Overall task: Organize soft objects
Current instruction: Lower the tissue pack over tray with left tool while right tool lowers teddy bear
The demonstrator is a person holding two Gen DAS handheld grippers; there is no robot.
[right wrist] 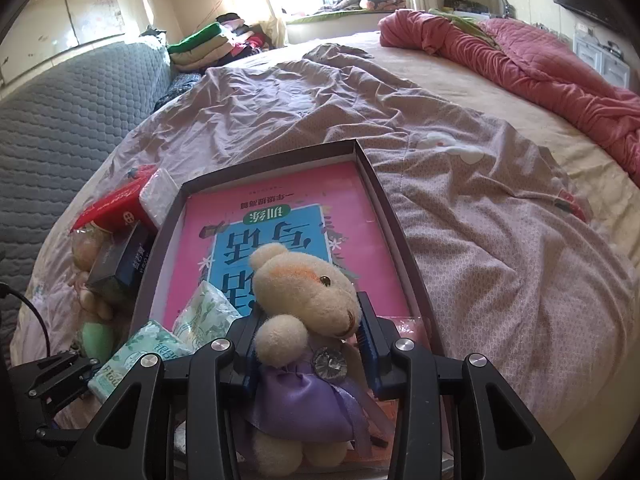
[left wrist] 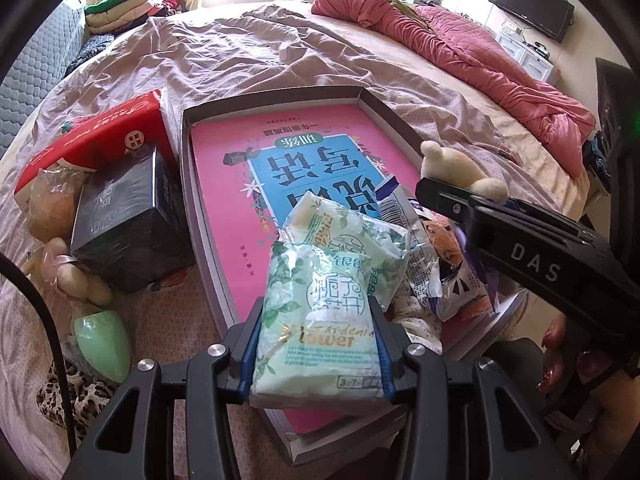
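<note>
My left gripper [left wrist: 318, 344] is shut on a green tissue pack [left wrist: 316, 320] and holds it over the near end of a shallow grey box lid [left wrist: 186, 184] that has a pink book [left wrist: 316, 148] inside. A second tissue pack [left wrist: 348, 232] and snack bags [left wrist: 440, 264] lie in the lid. My right gripper [right wrist: 308, 320] is shut on a cream teddy bear [right wrist: 304, 292] in a purple dress, above the lid's near right part [right wrist: 400, 240]. The bear [left wrist: 460, 168] and right gripper show at the right of the left wrist view.
Left of the lid lie a red tissue box [left wrist: 100, 136], a black box [left wrist: 128, 220], a green egg-shaped toy [left wrist: 102, 344] and small plush items [left wrist: 52, 208]. A rumpled sheet [right wrist: 480, 220] covers the bed, with a pink quilt [right wrist: 540, 60] at the far right.
</note>
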